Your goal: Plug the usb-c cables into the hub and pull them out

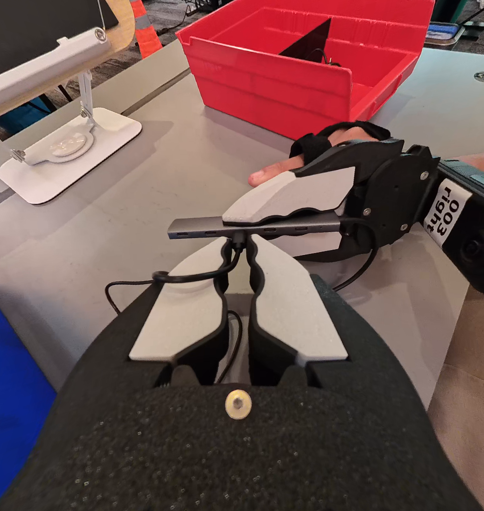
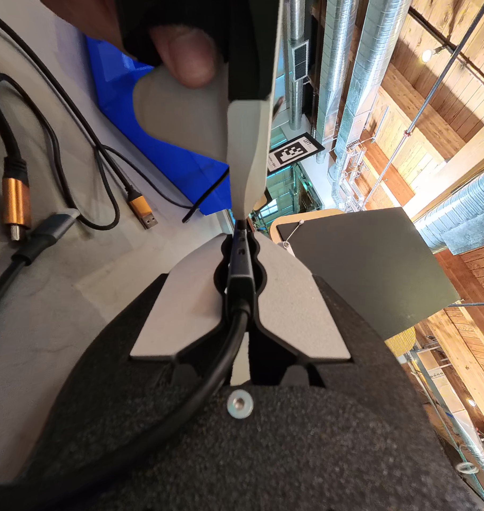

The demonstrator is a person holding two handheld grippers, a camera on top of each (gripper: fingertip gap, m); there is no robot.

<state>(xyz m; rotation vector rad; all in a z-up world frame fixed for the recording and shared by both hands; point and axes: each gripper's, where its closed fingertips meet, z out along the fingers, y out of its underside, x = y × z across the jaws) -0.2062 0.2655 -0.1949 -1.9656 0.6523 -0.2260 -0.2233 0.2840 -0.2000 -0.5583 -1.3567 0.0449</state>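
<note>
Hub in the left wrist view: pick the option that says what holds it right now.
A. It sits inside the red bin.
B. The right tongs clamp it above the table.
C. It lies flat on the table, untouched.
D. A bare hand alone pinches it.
B: the right tongs are shut on the grey hub, one finger above and one below it, holding it clear of the table, while the left tongs grip the black plug at its port.
</note>
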